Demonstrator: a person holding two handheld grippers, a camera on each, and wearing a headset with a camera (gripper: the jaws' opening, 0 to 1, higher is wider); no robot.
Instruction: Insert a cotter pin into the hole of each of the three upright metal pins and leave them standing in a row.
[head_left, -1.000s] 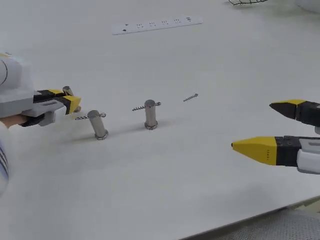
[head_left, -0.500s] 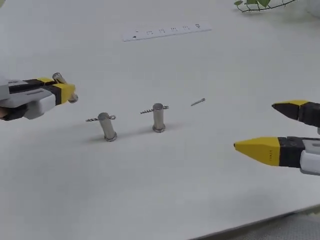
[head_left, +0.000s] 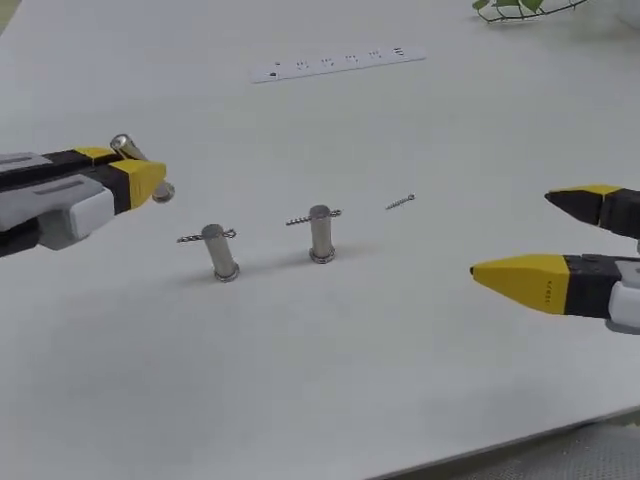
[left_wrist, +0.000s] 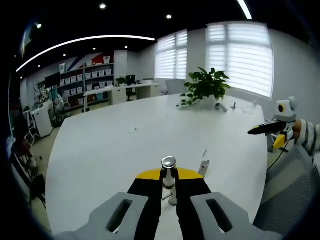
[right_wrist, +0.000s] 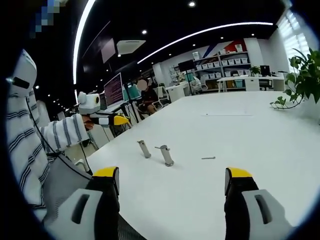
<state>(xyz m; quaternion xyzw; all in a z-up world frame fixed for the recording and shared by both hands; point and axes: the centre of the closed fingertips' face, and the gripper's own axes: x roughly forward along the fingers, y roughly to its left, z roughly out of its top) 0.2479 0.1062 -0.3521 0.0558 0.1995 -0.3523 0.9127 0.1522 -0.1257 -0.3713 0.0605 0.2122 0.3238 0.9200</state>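
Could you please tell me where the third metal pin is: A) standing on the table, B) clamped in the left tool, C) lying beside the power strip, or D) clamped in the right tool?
B: the left tool is shut on the third metal pin, whose shaft rises between the yellow tips.

In the head view the left gripper (head_left: 140, 180) hides the shank of the metal pin (head_left: 122, 145) it holds, and the left edge cuts off the gripper's body. The right gripper (head_left: 510, 232) is cut by the right edge behind its jaws, the plant (head_left: 520, 8) by the top edge. In the right gripper view the loose cotter pin (right_wrist: 208, 158) is too small to make out.
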